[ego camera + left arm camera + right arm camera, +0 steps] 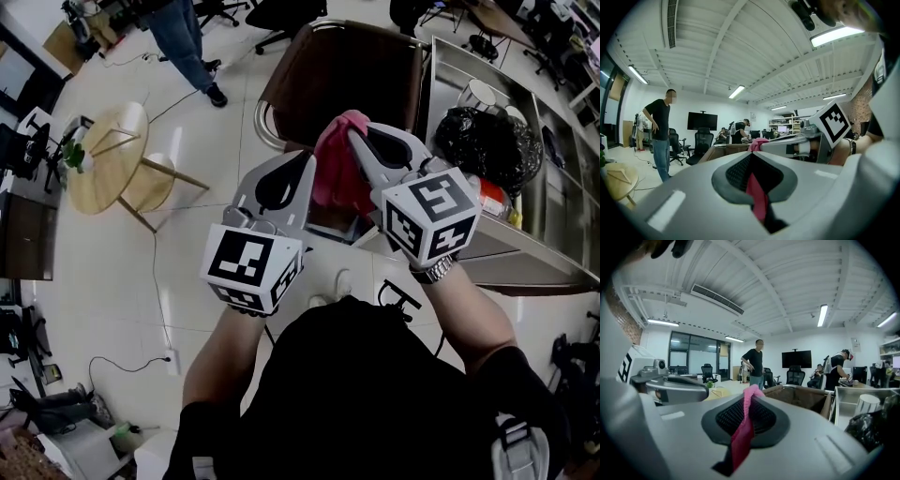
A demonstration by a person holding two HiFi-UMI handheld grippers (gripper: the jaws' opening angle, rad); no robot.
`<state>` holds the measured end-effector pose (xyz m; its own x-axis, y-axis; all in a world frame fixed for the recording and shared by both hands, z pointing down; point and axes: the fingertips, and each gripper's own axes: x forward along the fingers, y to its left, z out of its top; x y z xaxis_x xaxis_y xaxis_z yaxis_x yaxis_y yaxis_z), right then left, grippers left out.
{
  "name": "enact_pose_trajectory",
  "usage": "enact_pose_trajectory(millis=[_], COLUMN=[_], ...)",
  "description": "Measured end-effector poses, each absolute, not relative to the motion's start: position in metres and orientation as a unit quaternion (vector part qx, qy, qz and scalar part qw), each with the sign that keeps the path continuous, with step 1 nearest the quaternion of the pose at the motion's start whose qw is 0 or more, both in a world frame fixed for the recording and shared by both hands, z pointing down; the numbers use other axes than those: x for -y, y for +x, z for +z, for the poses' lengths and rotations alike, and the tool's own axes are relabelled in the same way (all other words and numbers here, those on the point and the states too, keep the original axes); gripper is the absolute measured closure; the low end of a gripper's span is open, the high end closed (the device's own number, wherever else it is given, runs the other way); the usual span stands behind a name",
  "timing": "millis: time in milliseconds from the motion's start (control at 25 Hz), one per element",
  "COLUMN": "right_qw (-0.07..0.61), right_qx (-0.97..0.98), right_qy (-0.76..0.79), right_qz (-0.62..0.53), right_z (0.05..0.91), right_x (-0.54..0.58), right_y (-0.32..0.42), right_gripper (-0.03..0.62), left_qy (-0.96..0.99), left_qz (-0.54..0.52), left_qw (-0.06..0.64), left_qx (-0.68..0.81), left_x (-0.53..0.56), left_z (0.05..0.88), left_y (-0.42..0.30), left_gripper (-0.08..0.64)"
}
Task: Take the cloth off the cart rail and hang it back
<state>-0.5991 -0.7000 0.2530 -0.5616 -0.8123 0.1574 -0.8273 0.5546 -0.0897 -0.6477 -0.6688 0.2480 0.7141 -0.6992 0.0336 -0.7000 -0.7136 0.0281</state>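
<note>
Both grippers, left (307,157) and right (355,133), are clamped on the cloth (333,176), one edge each. It is held off the rail, above the cart (356,66), likely kept spread for draping back.

Head view: from above the person, steeply down, close on left gripper (305,161) at picture left and right gripper (356,137) at right. Left gripper view: level along its own jaws into the office, right gripper at its right. Right gripper view: likewise, left gripper at its left. Shared by all three: pink cloth (330,178), brown cart (314,61). Gripper views also share wall TV (702,121) and standing person (658,126).
</note>
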Motion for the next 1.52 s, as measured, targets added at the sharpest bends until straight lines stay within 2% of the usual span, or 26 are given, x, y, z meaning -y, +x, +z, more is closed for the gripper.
enact_pose_trajectory(millis=[80, 160, 400, 680, 960, 1080, 1520], right_qw=[0.064, 0.072, 0.079, 0.053, 0.158, 0.181, 0.135], right_qx=[0.877, 0.875, 0.878, 0.874, 0.882, 0.874, 0.854], right_qy=[0.467, 0.469, 0.451, 0.449, 0.413, 0.425, 0.495], right_qz=[0.089, 0.100, 0.142, 0.180, 0.162, 0.148, 0.085], right_z=[0.262, 0.270, 0.284, 0.269, 0.266, 0.256, 0.215], right_x=[0.715, 0.729, 0.741, 0.749, 0.747, 0.749, 0.723], right_y=[-0.603, -0.603, -0.608, -0.604, -0.607, -0.595, -0.582], right_gripper=[0.574, 0.511, 0.429, 0.426, 0.425, 0.425, 0.422], left_qy=[0.925, 0.925, 0.926, 0.930, 0.933, 0.936, 0.944], left_qz=[0.011, 0.012, 0.014, 0.014, 0.004, -0.002, -0.017], left_qw=[0.023, 0.028, 0.038, 0.041, 0.040, 0.038, 0.038], left_qx=[0.378, 0.378, 0.375, 0.366, 0.357, 0.350, 0.328], left_x=[0.682, 0.696, 0.714, 0.721, 0.719, 0.716, 0.701], left_z=[0.250, 0.254, 0.270, 0.275, 0.266, 0.264, 0.245], left_y=[-0.651, -0.652, -0.647, -0.641, -0.643, -0.643, -0.650], left_gripper=[0.557, 0.557, 0.557, 0.557, 0.557, 0.557, 0.557])
